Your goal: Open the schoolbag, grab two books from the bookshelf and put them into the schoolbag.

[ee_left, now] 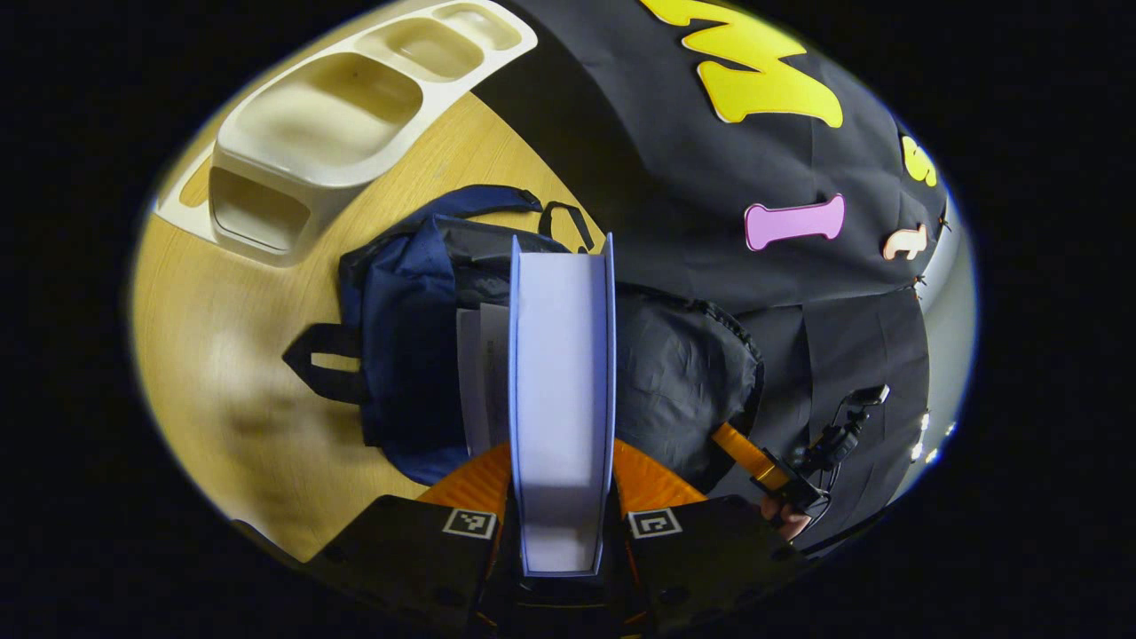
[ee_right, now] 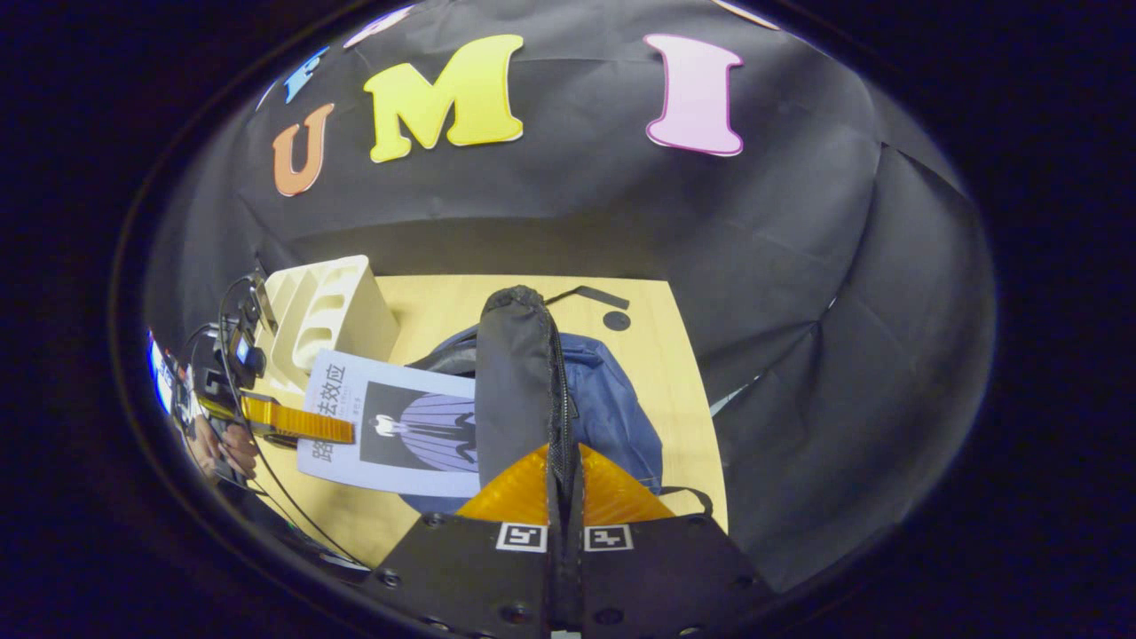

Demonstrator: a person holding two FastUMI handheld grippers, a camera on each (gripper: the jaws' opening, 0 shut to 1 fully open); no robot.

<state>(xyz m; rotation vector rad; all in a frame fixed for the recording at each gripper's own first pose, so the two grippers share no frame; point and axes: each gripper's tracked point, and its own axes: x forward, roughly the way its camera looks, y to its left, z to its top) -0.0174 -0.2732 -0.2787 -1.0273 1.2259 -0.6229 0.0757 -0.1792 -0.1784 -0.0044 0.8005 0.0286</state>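
Here each hand-held gripper clamps: left (ee_left: pixel 561 524) on flat book (ee_left: pixel 561 373), right (ee_right: pixel 564 497) on schoolbag (ee_right: pixel 612 408) cloth.

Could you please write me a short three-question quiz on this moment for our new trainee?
1. True or false: the left gripper is shut on a book.
2. What does the right gripper pinch? A) the bookshelf B) the schoolbag's flap C) a loose strap
3. Where does the bookshelf stand?

Key:
1. True; the book is held edge-on above the schoolbag.
2. B; the black flap is held up.
3. On the wooden table, beyond the schoolbag.
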